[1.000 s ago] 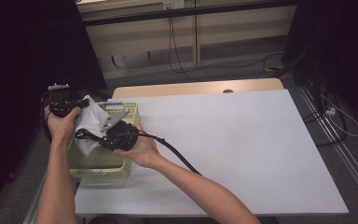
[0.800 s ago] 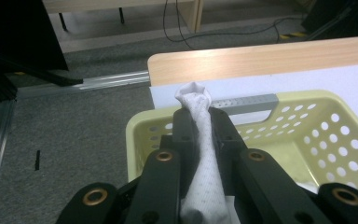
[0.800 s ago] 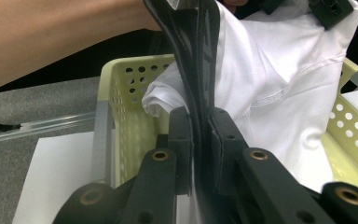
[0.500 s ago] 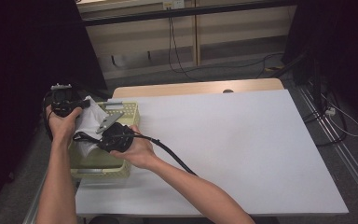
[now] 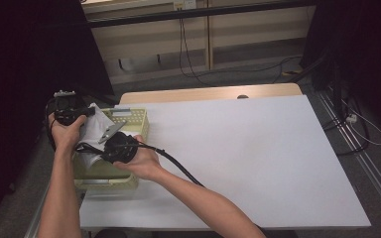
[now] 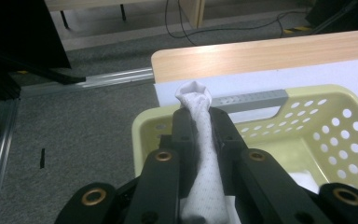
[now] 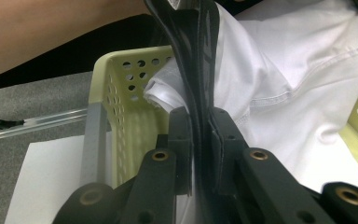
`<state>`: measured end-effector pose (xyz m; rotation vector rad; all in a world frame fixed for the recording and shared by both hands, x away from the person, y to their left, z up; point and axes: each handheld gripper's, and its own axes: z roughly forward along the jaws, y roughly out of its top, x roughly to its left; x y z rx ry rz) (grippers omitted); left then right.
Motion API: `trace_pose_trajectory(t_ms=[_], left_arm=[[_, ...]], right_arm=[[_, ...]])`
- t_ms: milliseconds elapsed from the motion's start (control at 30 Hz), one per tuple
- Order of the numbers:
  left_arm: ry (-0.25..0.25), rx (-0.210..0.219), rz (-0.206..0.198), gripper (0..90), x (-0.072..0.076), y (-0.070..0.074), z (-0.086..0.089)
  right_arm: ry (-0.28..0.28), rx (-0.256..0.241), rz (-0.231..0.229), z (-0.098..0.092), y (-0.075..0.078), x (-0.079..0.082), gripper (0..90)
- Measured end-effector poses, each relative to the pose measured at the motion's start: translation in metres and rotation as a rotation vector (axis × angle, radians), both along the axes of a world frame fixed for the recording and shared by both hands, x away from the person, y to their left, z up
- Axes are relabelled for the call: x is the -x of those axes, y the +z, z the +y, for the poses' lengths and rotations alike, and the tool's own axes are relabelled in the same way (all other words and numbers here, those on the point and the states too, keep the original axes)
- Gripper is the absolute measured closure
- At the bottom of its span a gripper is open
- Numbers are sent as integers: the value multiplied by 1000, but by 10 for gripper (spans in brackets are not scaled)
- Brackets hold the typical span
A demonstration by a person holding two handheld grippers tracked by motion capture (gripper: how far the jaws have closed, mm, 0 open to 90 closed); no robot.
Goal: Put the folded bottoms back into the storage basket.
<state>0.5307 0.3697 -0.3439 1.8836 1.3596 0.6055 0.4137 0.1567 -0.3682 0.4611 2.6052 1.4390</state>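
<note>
Both grippers are over the yellow basket [image 5: 129, 119] at the desk's [image 5: 258, 148] near-left corner. The left gripper [image 6: 199, 122] has its fingers clamped on a bunched fold of the white garment [image 7: 284, 70] — the right gripper [image 7: 199, 122] pinches a dark strap [image 7: 193, 56] lying against that cloth.

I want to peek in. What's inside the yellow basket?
A white garment fills part of the yellow basket. Both grippers pinch it: the left gripper a bunched fold, the right gripper a dark strap with it. Anything beneath the cloth is hidden.
</note>
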Motion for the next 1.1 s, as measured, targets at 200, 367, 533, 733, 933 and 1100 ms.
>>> trace_pose_trajectory(t_ms=[200, 367, 533, 733, 933, 1100], left_arm=[[1, 9, 5, 822, 0, -6, 1], [4, 7, 16, 819, 0, -12, 2], [0, 0, 28, 816, 0, -16, 2], [1, -8, 34, 788, -1, -23, -2], [13, -14, 3, 523, 0, -20, -3], [-5, -22, -18, 408, 4, -12, -5]], right_arm=[[9, 19, -6, 2, -5, 2, 803], [19, 28, -10, -1, -6, 3, 803], [11, 41, 5, -6, -14, 3, 801], [19, 39, 23, -5, -21, 3, 790], [38, 17, 34, -6, -21, 4, 616], [24, -13, 36, -13, -17, 4, 511]])
